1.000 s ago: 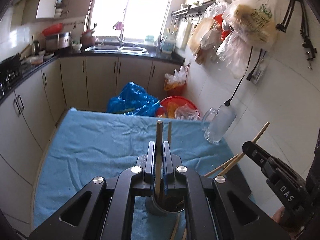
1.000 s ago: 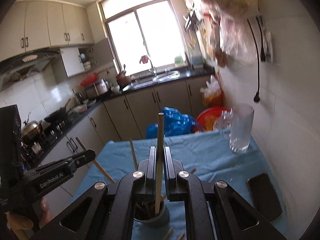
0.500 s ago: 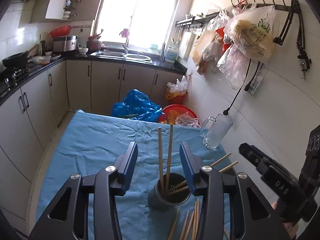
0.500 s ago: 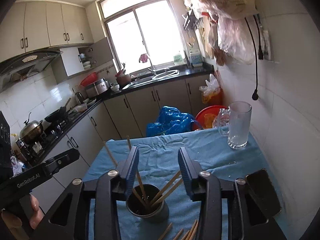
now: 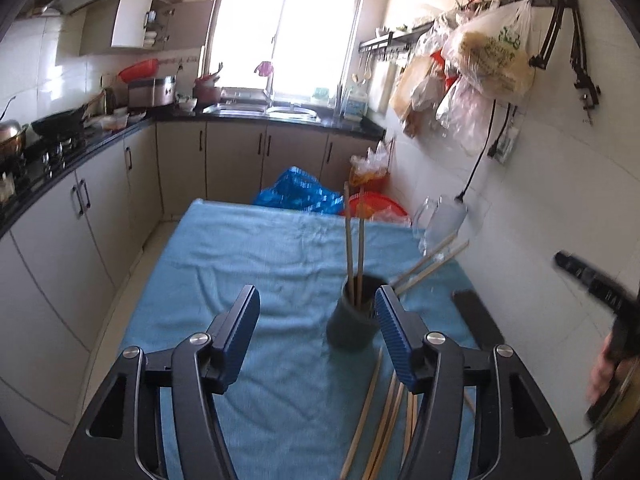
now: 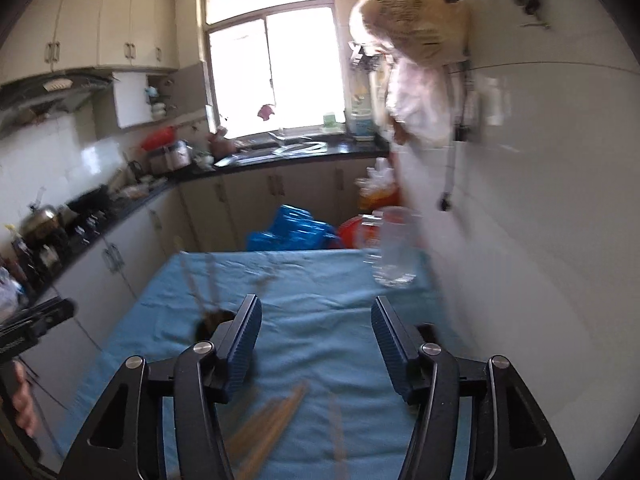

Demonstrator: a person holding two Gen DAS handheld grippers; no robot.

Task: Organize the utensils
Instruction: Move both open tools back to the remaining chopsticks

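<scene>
A dark grey cup (image 5: 352,326) stands on the blue cloth (image 5: 256,264) and holds several wooden chopsticks (image 5: 354,240), two upright and two leaning right. More loose chopsticks (image 5: 380,412) lie on the cloth in front of it. My left gripper (image 5: 316,330) is open and empty, just behind and left of the cup. My right gripper (image 6: 316,338) is open and empty, with blurred loose chopsticks (image 6: 268,420) below it and the cup (image 6: 212,322) at its left finger.
A glass mug (image 5: 440,228) stands at the table's far right by the white wall; it also shows in the right wrist view (image 6: 394,248). A black phone (image 5: 476,316) lies at the right edge. Blue bag (image 5: 298,196) and red basin beyond the table.
Both grippers let go of a chopstick into the cup, opened, then drew back and up. The right gripper has swung to the right, leaving the cup at its left.
</scene>
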